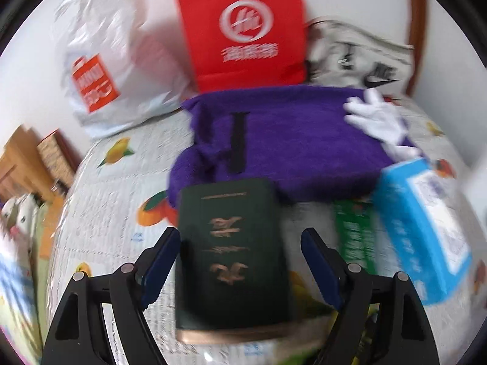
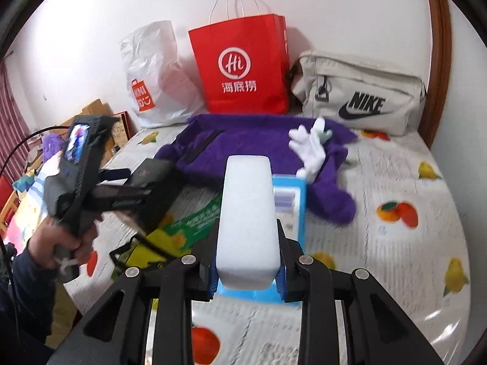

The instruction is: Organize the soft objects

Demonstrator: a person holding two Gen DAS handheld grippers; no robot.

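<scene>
In the left wrist view a dark green book [image 1: 231,252] lies between the jaws of my left gripper [image 1: 240,243]. The left pad is at the book's edge and a gap shows at the right pad. My right gripper [image 2: 247,273] is shut on a white foam block [image 2: 246,206] and holds it above the table. Behind both lies a purple fleece garment [image 1: 289,140] [image 2: 258,146] with a white glove [image 1: 377,118] [image 2: 307,146] on it.
A white plastic bag [image 2: 155,73], a red paper bag [image 2: 240,67] and a grey Nike bag [image 2: 359,94] stand along the wall. A blue box [image 1: 426,228] [image 2: 289,200] and a green packet [image 1: 354,231] [image 2: 194,222] lie on the fruit-print cloth [image 2: 395,243].
</scene>
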